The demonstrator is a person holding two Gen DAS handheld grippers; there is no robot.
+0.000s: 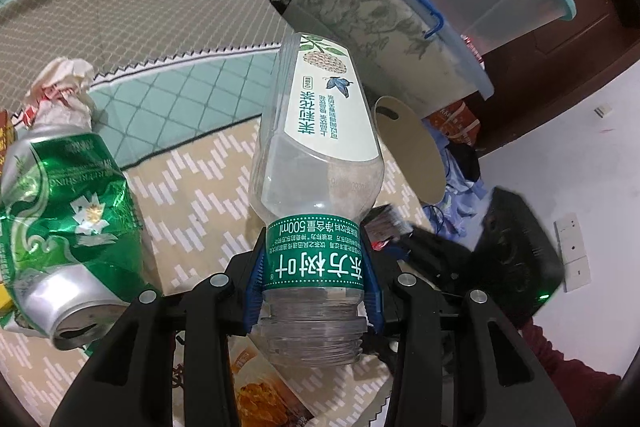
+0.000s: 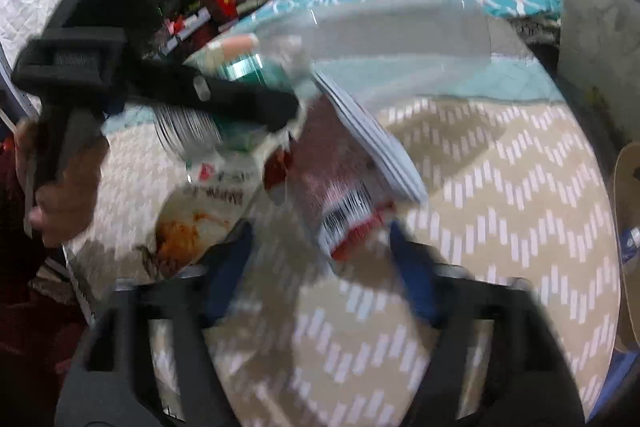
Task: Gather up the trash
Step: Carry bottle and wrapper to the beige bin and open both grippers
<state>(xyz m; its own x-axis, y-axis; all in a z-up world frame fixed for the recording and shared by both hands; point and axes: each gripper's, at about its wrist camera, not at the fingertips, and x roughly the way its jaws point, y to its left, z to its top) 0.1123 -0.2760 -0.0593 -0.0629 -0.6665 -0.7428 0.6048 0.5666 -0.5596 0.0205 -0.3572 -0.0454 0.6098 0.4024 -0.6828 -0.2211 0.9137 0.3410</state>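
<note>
The left gripper (image 1: 314, 291) clamps its blue pads on the green-banded neck of a clear, ribbed plastic bottle (image 1: 316, 155) — capless and empty, held above the woven zigzag mat (image 1: 192, 203). Beside it lies a crushed green can (image 1: 68, 223) and crumpled paper (image 1: 64, 87). The right gripper (image 2: 320, 267) stands open and empty — a blurred red-and-white wrapper (image 2: 340, 195) just ahead.

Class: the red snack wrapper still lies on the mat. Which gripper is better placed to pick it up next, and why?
Right. The right gripper is open and empty, with the red snack wrapper just ahead of its fingers. The left gripper is occupied, clamped on the plastic bottle.
</note>
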